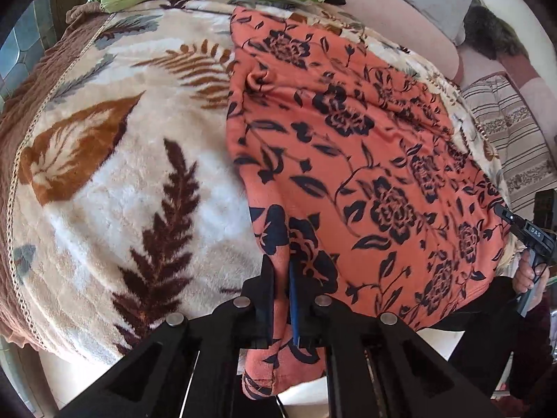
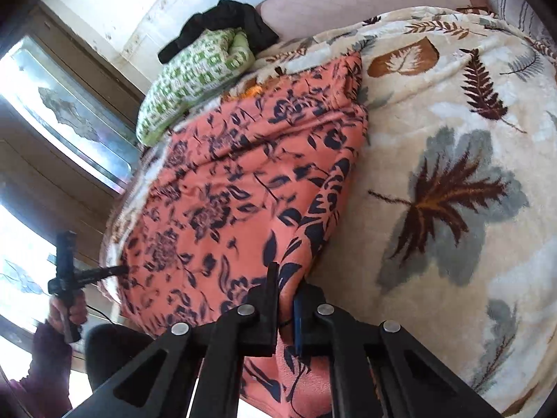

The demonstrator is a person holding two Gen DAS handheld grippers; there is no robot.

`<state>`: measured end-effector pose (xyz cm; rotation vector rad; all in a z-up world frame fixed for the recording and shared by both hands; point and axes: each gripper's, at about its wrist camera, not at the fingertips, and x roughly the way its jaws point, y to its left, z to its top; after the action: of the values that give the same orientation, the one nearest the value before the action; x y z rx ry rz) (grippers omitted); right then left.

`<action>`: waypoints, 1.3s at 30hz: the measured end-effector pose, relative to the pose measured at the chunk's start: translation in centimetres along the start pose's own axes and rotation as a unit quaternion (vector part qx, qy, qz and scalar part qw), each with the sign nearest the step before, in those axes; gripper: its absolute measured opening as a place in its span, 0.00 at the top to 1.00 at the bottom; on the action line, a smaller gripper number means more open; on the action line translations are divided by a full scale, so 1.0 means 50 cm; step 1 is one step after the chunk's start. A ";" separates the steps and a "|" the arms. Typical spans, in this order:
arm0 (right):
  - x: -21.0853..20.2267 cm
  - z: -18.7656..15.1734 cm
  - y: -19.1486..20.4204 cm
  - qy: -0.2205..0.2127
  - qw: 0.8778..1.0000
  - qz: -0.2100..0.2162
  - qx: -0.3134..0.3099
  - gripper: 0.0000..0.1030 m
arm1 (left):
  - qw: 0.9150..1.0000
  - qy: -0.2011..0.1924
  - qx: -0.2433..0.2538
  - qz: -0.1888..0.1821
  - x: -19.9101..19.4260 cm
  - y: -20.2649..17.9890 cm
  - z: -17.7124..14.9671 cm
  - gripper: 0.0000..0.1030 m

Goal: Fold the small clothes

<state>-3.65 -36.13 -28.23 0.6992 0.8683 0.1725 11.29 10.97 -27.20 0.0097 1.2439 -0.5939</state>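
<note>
Between the black fingers of the left hand-held gripper [image 1: 281, 291], at the very bottom of the left wrist view, a near corner of the orange floral garment [image 1: 348, 160] is pinched tight, with a fold of the cloth hanging down below the jaws over the bed's edge. The right hand-held gripper [image 2: 286, 299] is likewise clenched on the other near corner of that garment [image 2: 243, 188], cloth bunched between its fingers and trailing beneath them.

Just beyond both grippers the garment, printed with dark navy flowers and leaves, stretches away across the bed, lying mostly flat with a few wrinkles. Seen from the left gripper, the right one [image 1: 503, 214] grips the cloth's edge far to the right, with the person's hand [image 1: 529, 271] on its handle. Seen from the right gripper, the left one [image 2: 122, 271] bites the cloth's edge at the left, held by a hand [image 2: 66, 310] in a dark red sleeve [image 2: 45, 358].

Under and beside the garment lies a cream plush blanket [image 1: 115, 188] with brown and grey leaf prints [image 2: 449, 195].

Farther off, past the garment's far end, a green-and-white patterned pillow [image 2: 195, 76] rests with a black piece of clothing [image 2: 222, 21] on top.
</note>
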 end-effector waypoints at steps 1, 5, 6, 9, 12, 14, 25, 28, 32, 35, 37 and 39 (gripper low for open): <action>-0.005 0.021 0.006 -0.012 1.000 0.015 0.006 0.94 | 1.000 -0.010 -0.001 -0.014 -0.016 0.000 0.021 0.93; -0.014 0.147 -0.005 -0.064 0.996 0.053 0.040 0.94 | 0.997 -0.065 -0.001 -0.040 -0.082 -0.008 0.156 0.93; -0.007 0.189 -0.009 -0.084 0.994 0.055 0.052 0.94 | 0.996 -0.076 -0.009 -0.042 -0.088 -0.005 0.205 0.93; 0.047 0.330 -0.073 -0.125 0.983 0.020 0.129 0.92 | 0.993 -0.109 -0.039 -0.015 -0.069 0.013 0.358 0.92; 0.162 0.435 -0.164 -0.098 0.977 -0.026 0.185 0.86 | 0.987 -0.103 -0.109 0.062 0.015 0.058 0.476 0.86; 0.215 0.444 -0.214 -0.074 0.970 -0.060 0.226 0.84 | 0.972 -0.107 -0.157 0.137 0.061 0.076 0.487 0.87; 0.175 0.373 -0.113 -0.113 0.988 -0.045 0.098 0.37 | 0.951 -0.209 -0.161 0.162 0.071 -0.102 0.285 0.78; 0.261 0.341 -0.007 -0.023 0.999 -0.039 0.015 0.64 | 0.961 -0.194 -0.162 0.113 0.092 -0.110 0.293 0.78; 0.378 0.335 0.035 0.036 0.993 -0.106 -0.026 0.67 | 0.964 -0.157 -0.185 0.106 0.144 -0.072 0.310 0.79; 0.412 0.434 0.013 -0.026 0.979 -0.202 -0.017 0.70 | 0.963 -0.142 -0.214 0.087 0.168 -0.031 0.323 0.82; 0.424 0.505 0.008 -0.075 0.956 -0.284 -0.006 0.70 | 0.962 -0.140 -0.224 0.071 0.165 -0.020 0.326 0.82; 0.421 0.542 0.031 -0.092 0.961 -0.261 0.016 0.68 | 0.962 -0.138 -0.231 0.050 0.165 -0.007 0.323 0.82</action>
<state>30.52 -39.65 -28.74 0.4872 0.8484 -0.3750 26.99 2.04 -28.90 -0.3873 1.0767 -0.1973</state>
